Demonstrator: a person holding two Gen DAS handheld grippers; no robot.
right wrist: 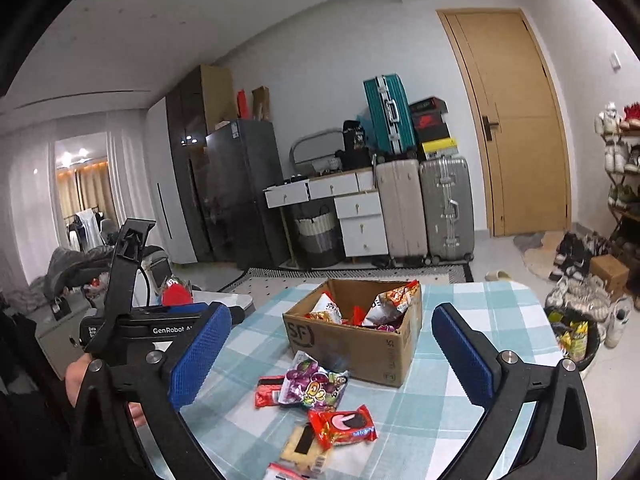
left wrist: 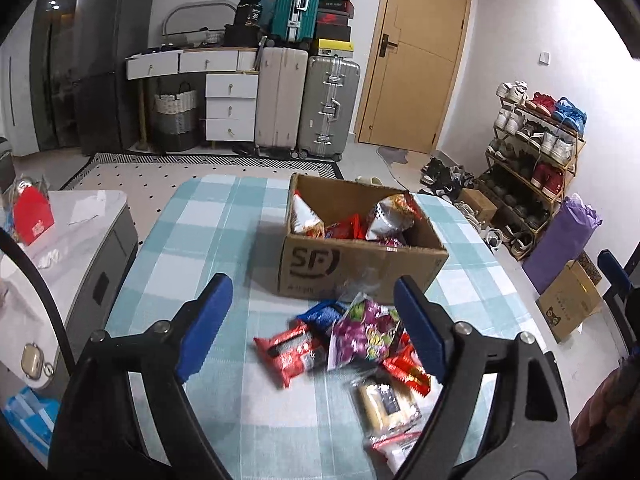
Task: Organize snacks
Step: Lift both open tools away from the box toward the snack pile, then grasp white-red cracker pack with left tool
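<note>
An open brown cardboard box (right wrist: 352, 344), printed "SF" on its side, stands near the middle of the counter (right wrist: 480, 320), which wears a blue-and-white check cloth. Inside it lie several snack bags, among them a silver-and-red bag (right wrist: 390, 302) leaning against one wall. Just beside the box, toward the near edge, loose packets lie flat: a purple sweet bag (right wrist: 314, 384), a red wrapped cake (right wrist: 344, 426), a red bar (right wrist: 267, 391) and a pale biscuit pack (right wrist: 302, 448).

Left of the wooden door (left wrist: 416, 56) stand two upright suitcases (left wrist: 306, 104), a teal one (left wrist: 297, 0) stacked above, then white drawers (left wrist: 230, 106); right of it, what looks like a shoe rack (left wrist: 532, 148).
</note>
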